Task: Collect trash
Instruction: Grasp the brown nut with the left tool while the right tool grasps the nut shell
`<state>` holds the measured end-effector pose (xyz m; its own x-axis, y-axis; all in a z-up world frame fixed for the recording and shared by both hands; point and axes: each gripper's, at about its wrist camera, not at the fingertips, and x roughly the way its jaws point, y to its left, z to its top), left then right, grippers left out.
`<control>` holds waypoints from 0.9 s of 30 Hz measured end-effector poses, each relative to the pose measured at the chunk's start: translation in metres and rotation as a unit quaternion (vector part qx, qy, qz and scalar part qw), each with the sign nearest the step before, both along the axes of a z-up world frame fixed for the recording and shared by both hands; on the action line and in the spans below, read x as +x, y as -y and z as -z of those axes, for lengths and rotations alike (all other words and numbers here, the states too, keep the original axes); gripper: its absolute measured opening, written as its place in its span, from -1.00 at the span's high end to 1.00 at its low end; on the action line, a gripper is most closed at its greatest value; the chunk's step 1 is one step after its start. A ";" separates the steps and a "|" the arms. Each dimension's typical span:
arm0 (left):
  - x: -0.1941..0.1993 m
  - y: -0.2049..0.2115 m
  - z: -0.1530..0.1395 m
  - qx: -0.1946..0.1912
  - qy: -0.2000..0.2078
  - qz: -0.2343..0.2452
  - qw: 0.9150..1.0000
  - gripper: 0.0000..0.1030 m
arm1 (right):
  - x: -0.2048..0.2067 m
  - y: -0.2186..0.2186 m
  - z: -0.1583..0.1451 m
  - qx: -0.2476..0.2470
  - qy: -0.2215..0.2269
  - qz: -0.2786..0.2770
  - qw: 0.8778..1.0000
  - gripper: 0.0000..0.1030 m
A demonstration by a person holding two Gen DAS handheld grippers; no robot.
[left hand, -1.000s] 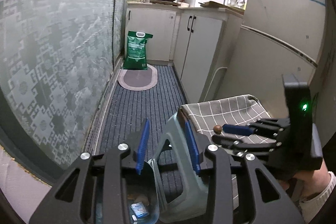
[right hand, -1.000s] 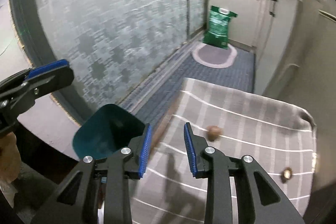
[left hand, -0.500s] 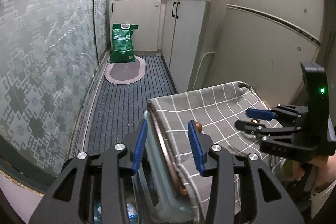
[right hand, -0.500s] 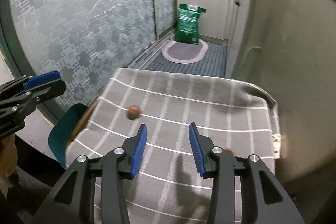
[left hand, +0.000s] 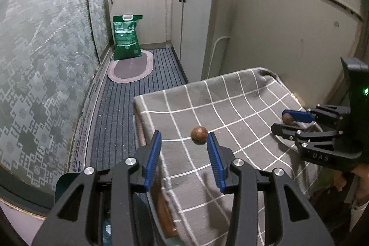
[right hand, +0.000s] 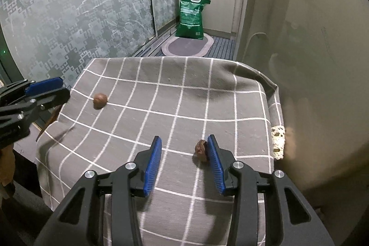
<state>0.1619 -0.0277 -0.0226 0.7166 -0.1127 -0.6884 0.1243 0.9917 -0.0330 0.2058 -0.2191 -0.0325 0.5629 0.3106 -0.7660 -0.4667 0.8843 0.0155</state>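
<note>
Both nuts uncollected on checked cloth (right hand: 175, 107): round nut (left hand: 199, 135) at left gripper (left hand: 183, 146) 1 o'clock; wrinkled nut (right hand: 201, 150) beside right gripper (right hand: 183, 149). Both fingers released, empty.

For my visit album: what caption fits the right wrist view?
Open right hand-held gripper beside a brown scrap on the checked cloth; a round nut lies near the left one.

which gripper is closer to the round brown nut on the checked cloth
Left. The left hand-held gripper has the round nut at its fingertips; the right hand-held gripper sits across the cloth.
</note>
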 end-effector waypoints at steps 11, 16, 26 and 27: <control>0.019 0.013 0.020 0.000 -0.023 -0.002 1.000 0.16 | 0.002 0.012 0.003 0.014 0.004 -0.002 1.000 0.51; 0.023 0.015 0.021 -0.001 -0.023 -0.002 1.000 0.18 | -0.003 0.011 0.004 0.010 0.007 -0.008 1.000 0.63; 0.033 0.021 0.029 0.012 -0.035 -0.002 0.999 0.32 | -0.010 0.019 0.001 0.027 0.003 -0.020 0.999 0.63; 0.034 0.022 0.029 0.013 -0.036 -0.003 0.999 0.34 | -0.010 0.020 0.001 0.030 0.002 -0.020 0.999 0.63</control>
<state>0.1963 -0.0494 -0.0519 0.6653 -0.0906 -0.7410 0.1171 0.9930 -0.0163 0.1956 -0.2395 -0.0335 0.5517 0.3779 -0.7435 -0.5019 0.8624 0.0659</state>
